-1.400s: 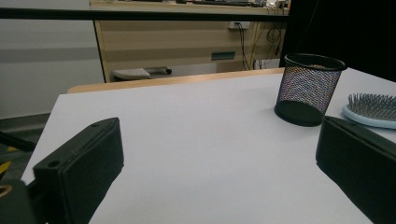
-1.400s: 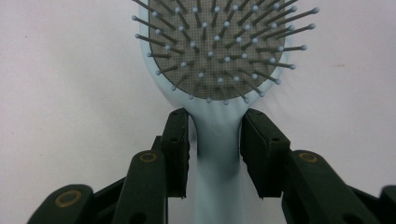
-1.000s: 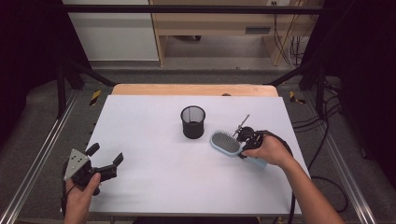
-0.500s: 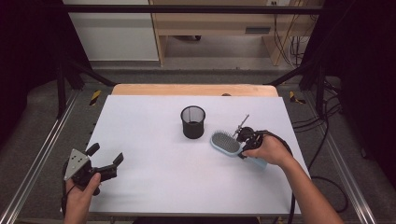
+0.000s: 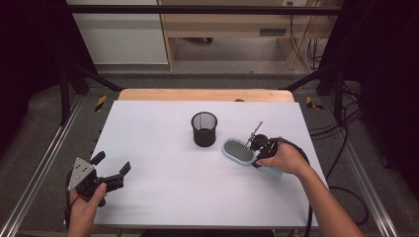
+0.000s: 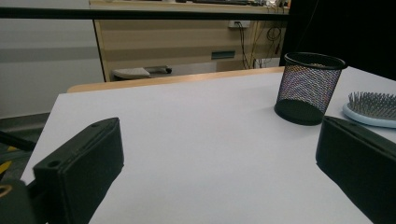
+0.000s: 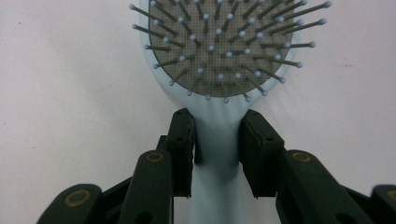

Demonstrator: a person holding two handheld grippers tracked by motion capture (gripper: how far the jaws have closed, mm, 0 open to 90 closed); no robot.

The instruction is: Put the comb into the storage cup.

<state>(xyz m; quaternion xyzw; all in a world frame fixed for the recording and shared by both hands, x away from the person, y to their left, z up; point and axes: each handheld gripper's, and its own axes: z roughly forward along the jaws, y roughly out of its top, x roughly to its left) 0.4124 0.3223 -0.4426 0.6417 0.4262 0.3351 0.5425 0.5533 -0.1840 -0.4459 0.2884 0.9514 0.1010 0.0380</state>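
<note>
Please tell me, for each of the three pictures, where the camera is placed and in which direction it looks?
High view: above the person's side, looking forward and down at the table; both forearms enter below.
Left gripper view: low on the left gripper, facing the mesh cup; its jaws wide apart.
Right gripper view: on the right gripper, looking along the hairbrush.
All share the hairbrush.

Obstacles on my table [image 5: 163,197]: a black mesh cup [image 5: 204,129] standing upright near the centre, and just beside it, toward my right, a pale blue hairbrush [image 5: 238,150] lying bristles up, its neck pinched between my right gripper [image 5: 258,148] jaws. My left gripper [image 5: 111,169], jaws spread with nothing between them, rests near the front left corner; bare white surface lies between it and the cup, and across the whole near edge.
</note>
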